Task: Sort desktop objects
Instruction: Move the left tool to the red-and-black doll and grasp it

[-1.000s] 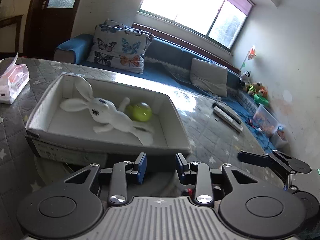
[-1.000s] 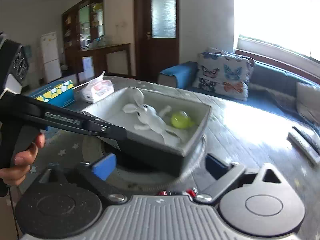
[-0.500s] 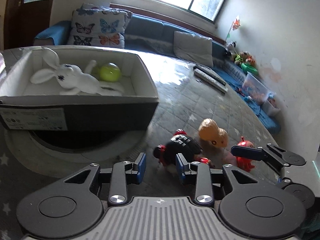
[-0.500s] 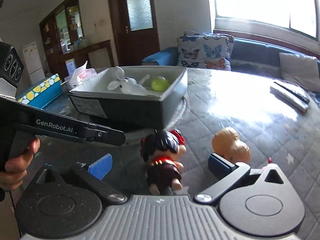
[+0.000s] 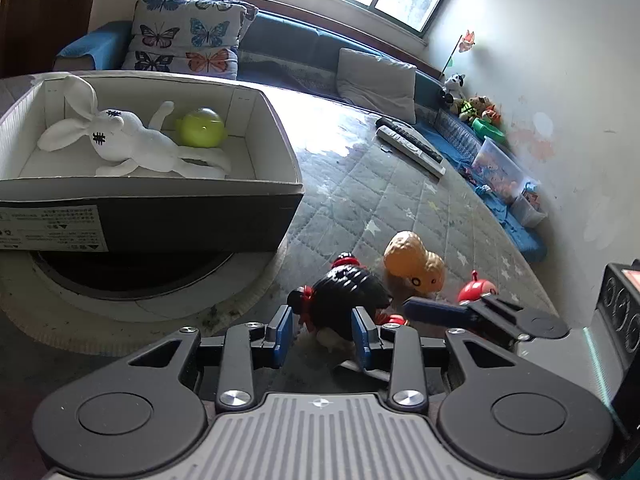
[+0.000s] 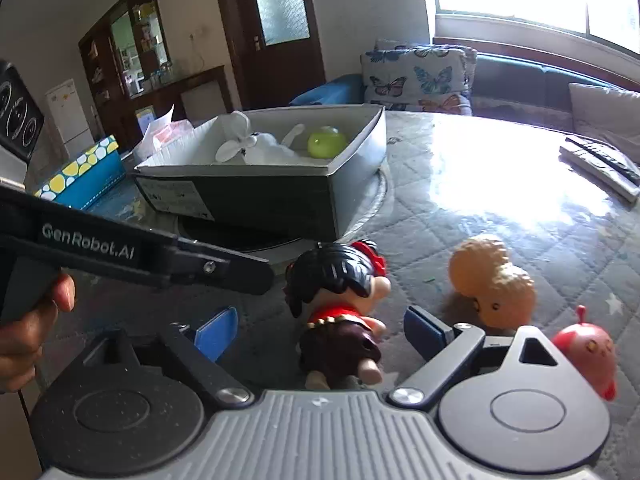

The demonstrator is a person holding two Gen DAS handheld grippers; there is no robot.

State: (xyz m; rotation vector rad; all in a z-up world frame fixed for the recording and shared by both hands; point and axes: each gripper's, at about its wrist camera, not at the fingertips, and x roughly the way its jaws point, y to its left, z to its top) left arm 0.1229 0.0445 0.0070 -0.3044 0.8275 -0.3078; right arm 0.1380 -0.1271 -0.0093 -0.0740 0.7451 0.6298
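Note:
A doll [image 6: 340, 312] with black hair and a red top stands on the quilted table between the fingers of my right gripper [image 6: 320, 330]. Its jaws are closing, and the blue pads [image 6: 216, 332] stay clear of the doll on both sides. My left gripper [image 5: 320, 334] is open just behind the doll [image 5: 348, 296], holding nothing; in the right wrist view its black finger [image 6: 224, 272] ends left of the doll's head. An orange peanut toy [image 6: 492, 280] and a red round toy [image 6: 586, 350] lie to the right. The open box [image 5: 160, 190] holds a white rabbit plush [image 5: 132, 148] and a green ball [image 5: 200, 132].
The box sits on a round white turntable [image 5: 140, 304]. Two remotes [image 5: 412, 146] lie far right on the table. A tissue pack [image 6: 168, 136] and a blue dotted box [image 6: 84, 176] stand behind the box on the left. A person's hand [image 6: 24, 332] holds the left gripper.
Both grippers have sunk from in front of the box to the toys on the table. The right jaws have narrowed around the doll. The left jaws keep the same gap.

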